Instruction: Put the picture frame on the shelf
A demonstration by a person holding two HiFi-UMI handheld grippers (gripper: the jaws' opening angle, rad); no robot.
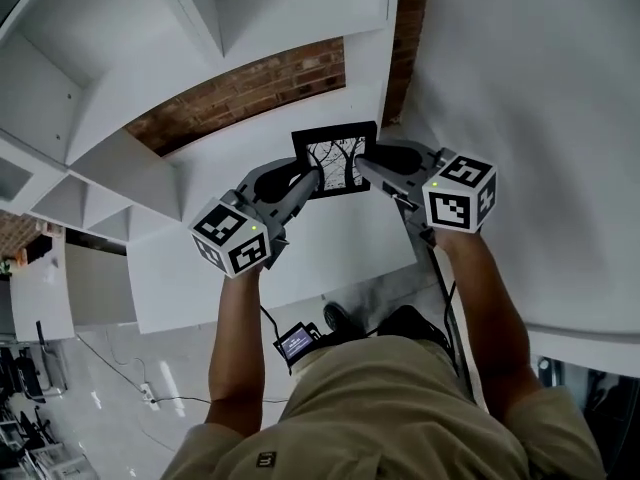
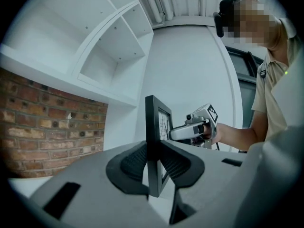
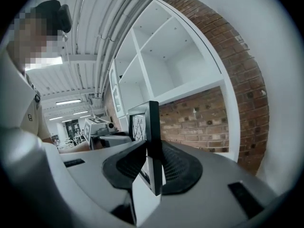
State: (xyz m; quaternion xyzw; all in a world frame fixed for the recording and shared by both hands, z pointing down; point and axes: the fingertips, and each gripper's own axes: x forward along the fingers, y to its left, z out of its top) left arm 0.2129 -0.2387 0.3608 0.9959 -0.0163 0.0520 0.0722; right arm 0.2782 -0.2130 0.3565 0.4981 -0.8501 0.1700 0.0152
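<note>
The black picture frame point(image 1: 335, 163) stands upright at the centre of the head view, held by both side edges. The left gripper point(image 1: 308, 180) takes its left edge and the right gripper point(image 1: 366, 168) its right edge. In the left gripper view the dark ribbed fingers point(image 2: 130, 163) pinch the thin black edge, one on each face, and the frame rises straight up between them. In the right gripper view that gripper's fingers point(image 3: 180, 167) clamp the opposite edge the same way. The frame holds a black-and-white print of bare branches.

The frame is above a white ledge point(image 1: 300, 248) that crosses the middle of the head view, in front of a strip of brick wall point(image 1: 250, 88). No view shows whether its lower edge touches the ledge. Above the brick, at the upper left, are white shelf compartments point(image 1: 150, 28). A plain white wall point(image 1: 530, 98) fills the right side. At the bottom centre, between the person's forearms, a small device with a lit screen point(image 1: 297, 344) is visible, with cables running from it.
</note>
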